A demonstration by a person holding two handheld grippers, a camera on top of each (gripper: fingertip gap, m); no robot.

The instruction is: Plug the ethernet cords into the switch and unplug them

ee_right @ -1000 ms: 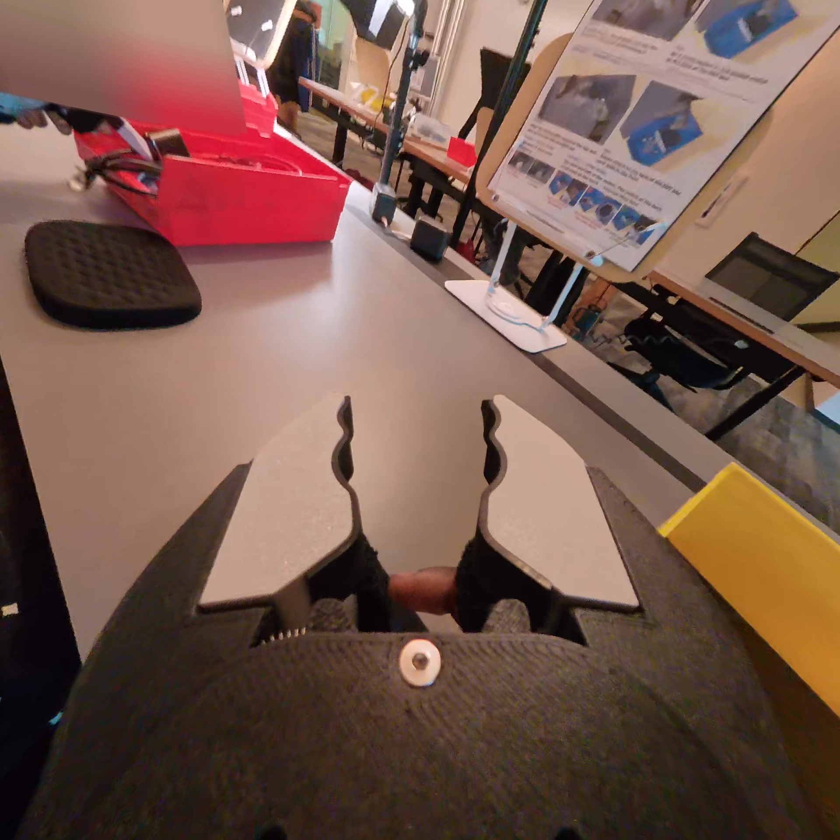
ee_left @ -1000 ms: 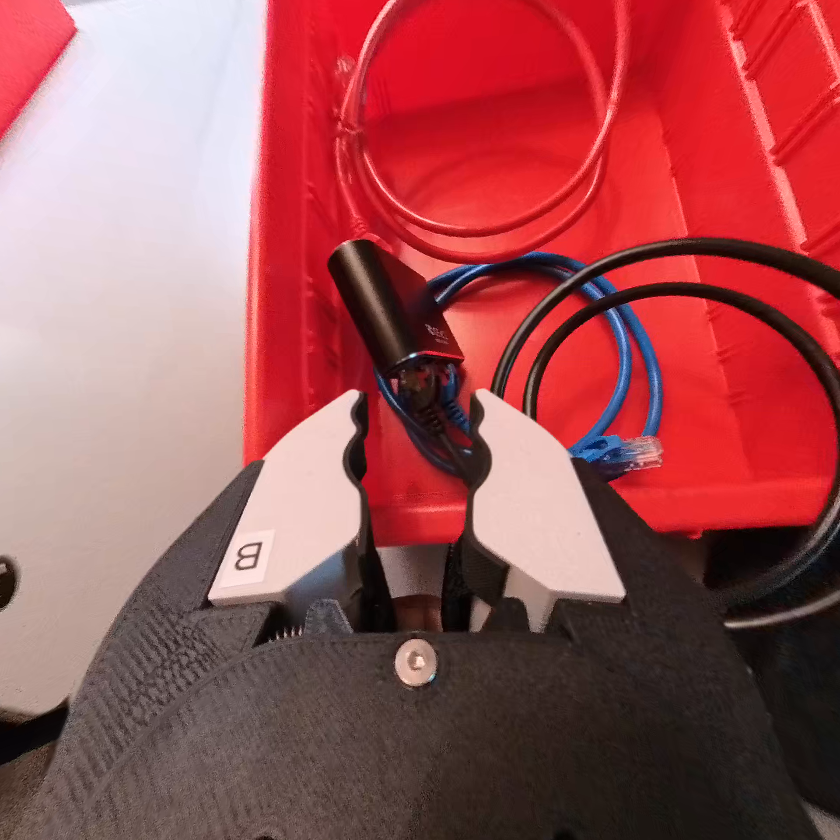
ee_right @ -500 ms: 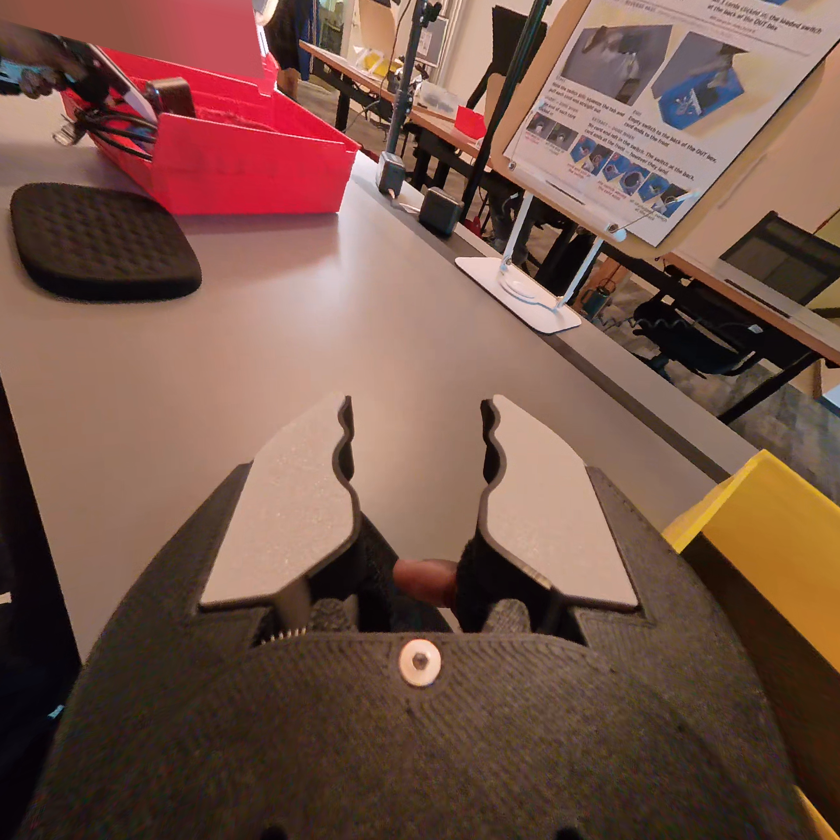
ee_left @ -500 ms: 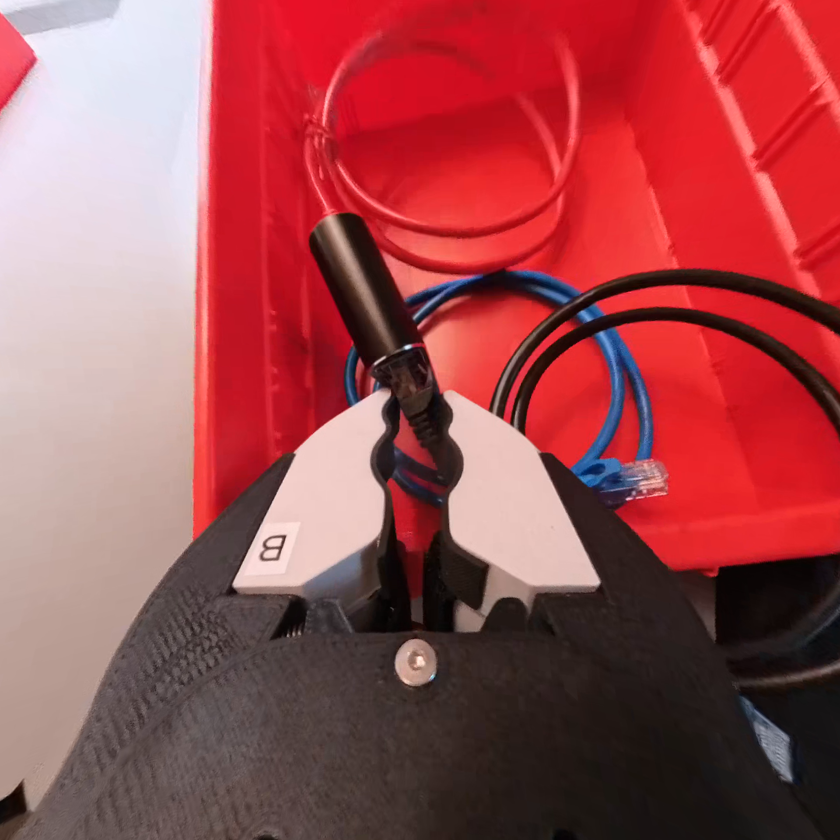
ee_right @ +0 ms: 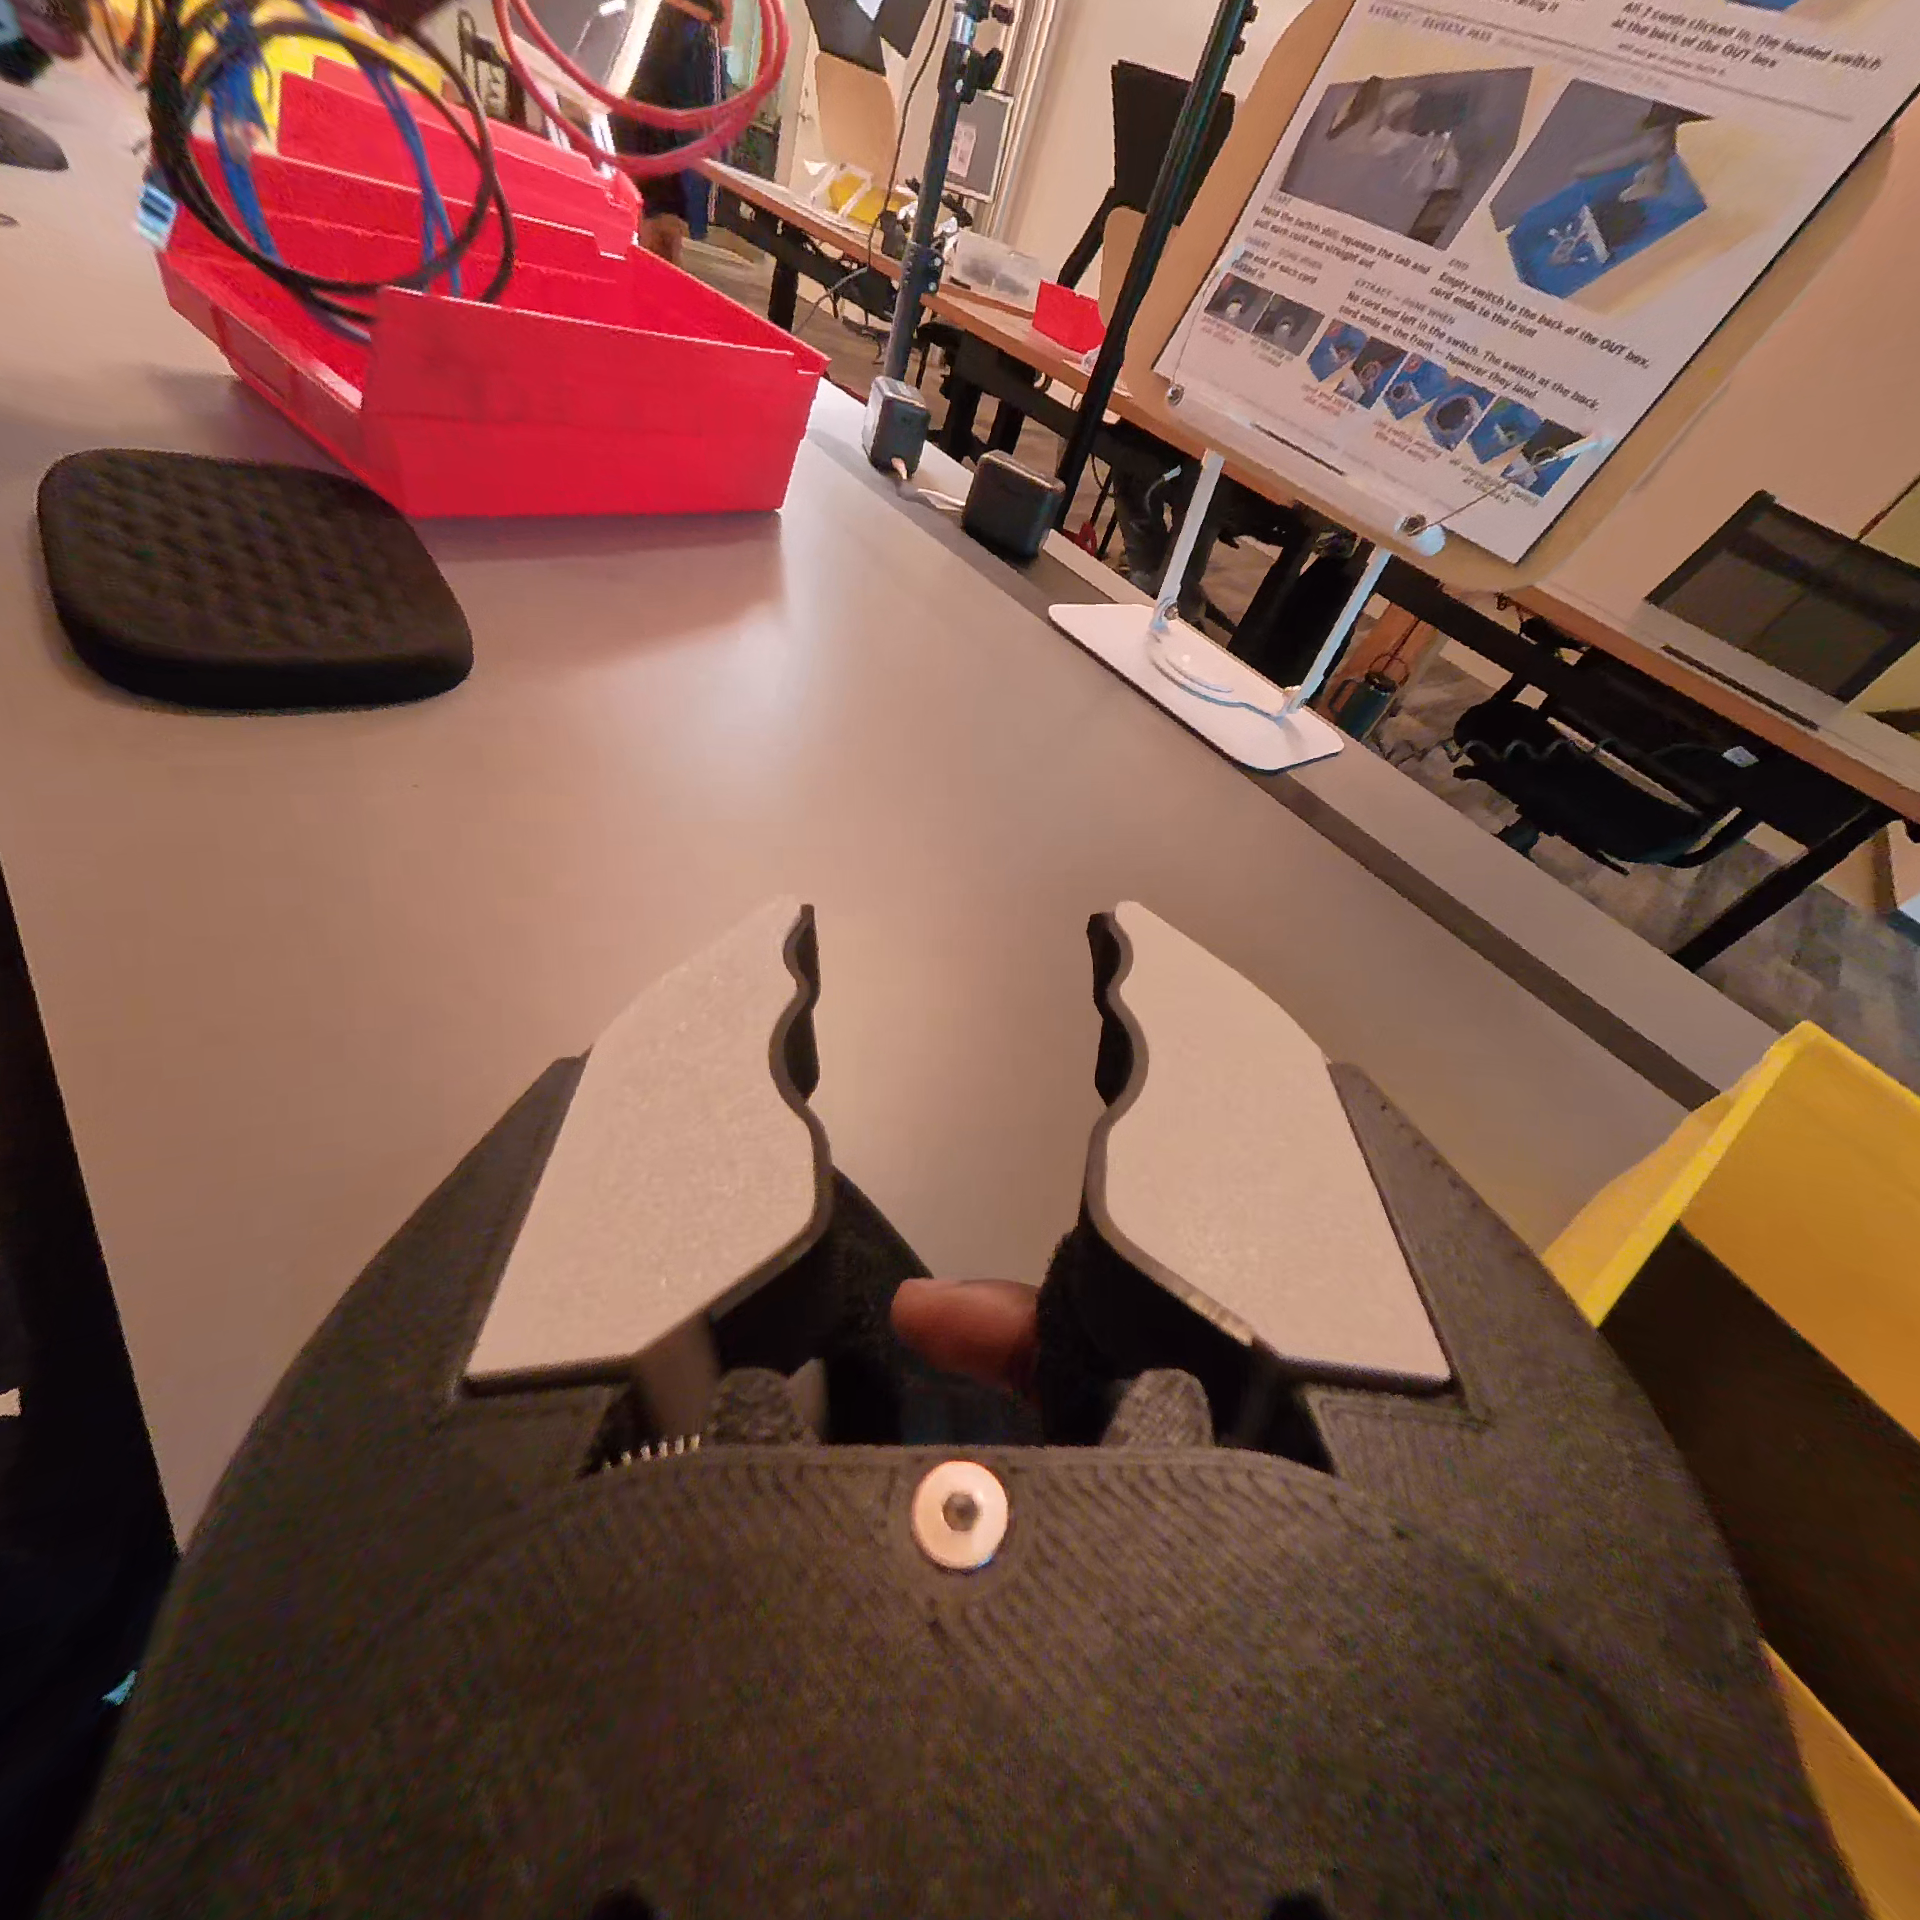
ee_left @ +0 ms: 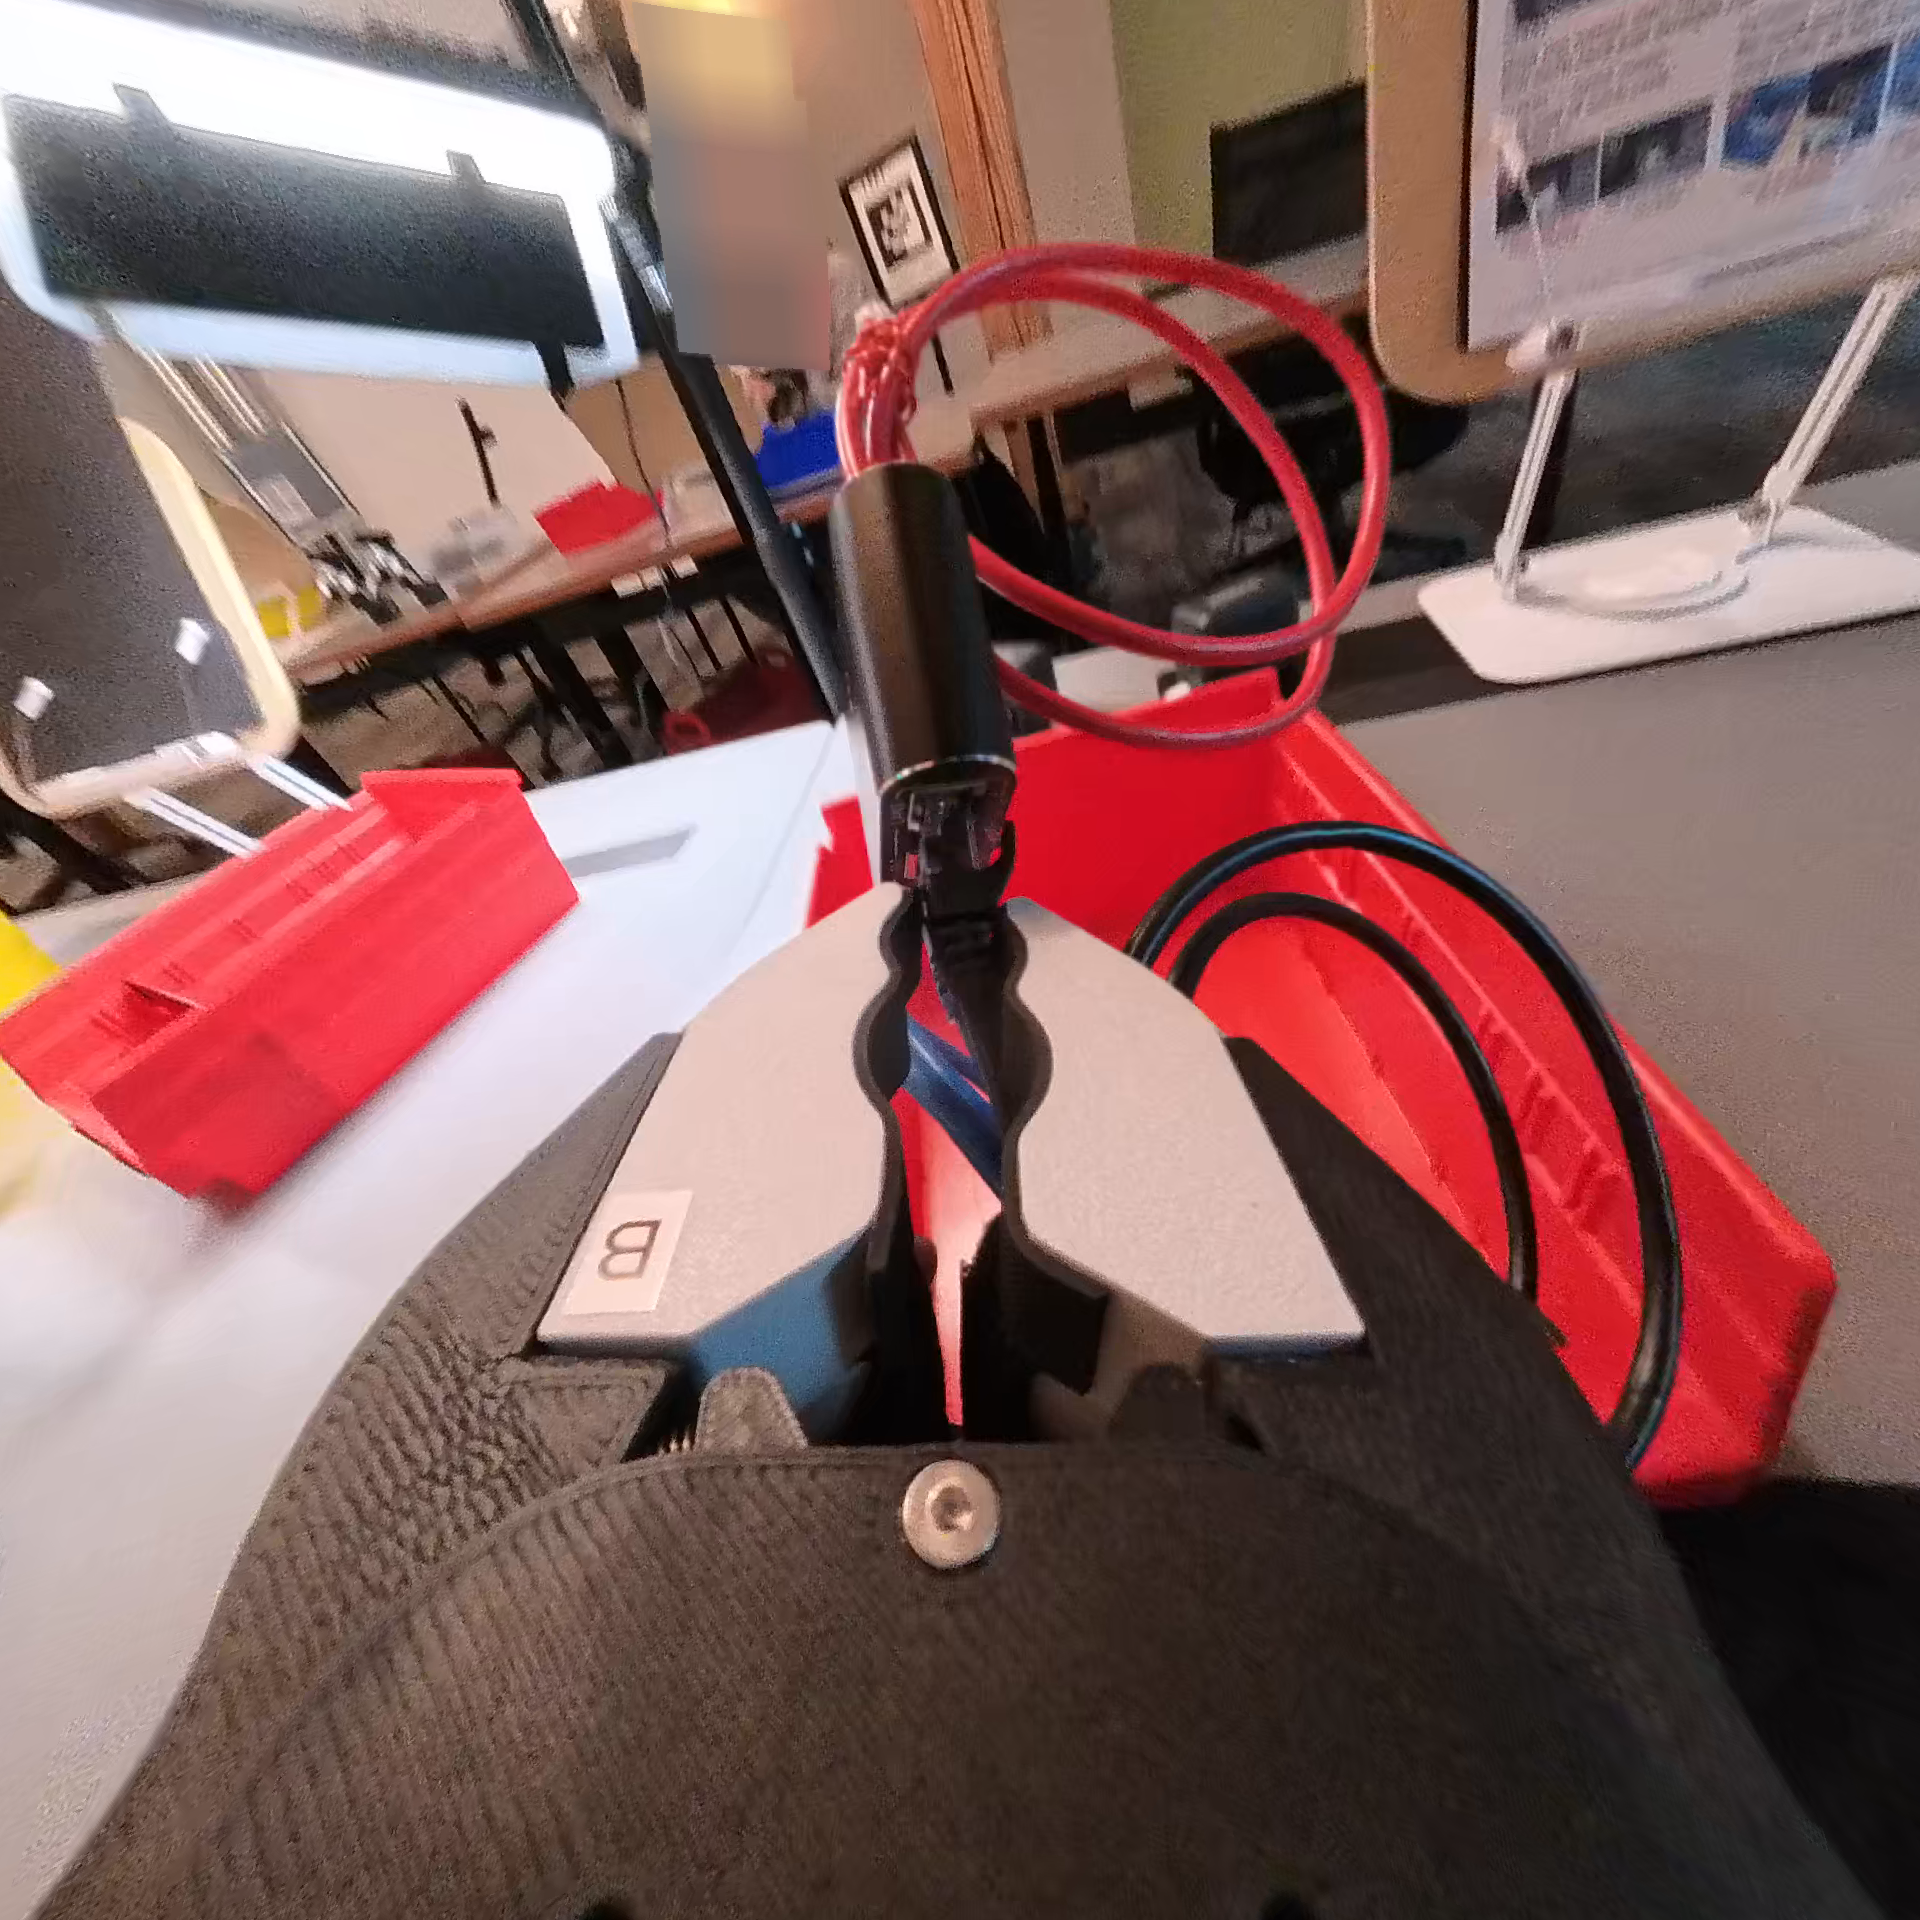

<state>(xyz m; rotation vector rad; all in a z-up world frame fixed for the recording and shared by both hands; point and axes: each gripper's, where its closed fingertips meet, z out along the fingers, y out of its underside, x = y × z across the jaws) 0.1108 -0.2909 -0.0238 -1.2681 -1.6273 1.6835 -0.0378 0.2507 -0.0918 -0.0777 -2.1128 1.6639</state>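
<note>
My left gripper (ee_left: pixel 951 920) is shut on the black cord (ee_left: pixel 1558 1039) just behind its plug in the black switch (ee_left: pixel 920 623). It holds the switch up above the red bin (ee_left: pixel 1714 1247). A blue cord (ee_left: pixel 951 1091) also runs between the fingers. A red cord (ee_left: pixel 1340 540) loops out from the switch's far end. In the right wrist view the lifted red cord (ee_right: pixel 644 114), black cord (ee_right: pixel 488 187) and blue cord (ee_right: pixel 416 177) hang over the red bin (ee_right: pixel 582 416) at the top left. My right gripper (ee_right: pixel 951 956) is open and empty, low over the grey table.
A second red bin (ee_left: pixel 281 997) stands to the left on a white surface. A black pad (ee_right: pixel 239 571) lies in front of the red bin. A yellow bin (ee_right: pixel 1766 1195) is close at my right. An instruction board (ee_right: pixel 1507 260) on a white stand is at the table's far edge. My hands' fingertips stand some 55 cm from each other.
My left gripper closed on the black cord at the switch and lifted switch and cords up out of the red bin. The right gripper stayed open and shifted only slightly.
</note>
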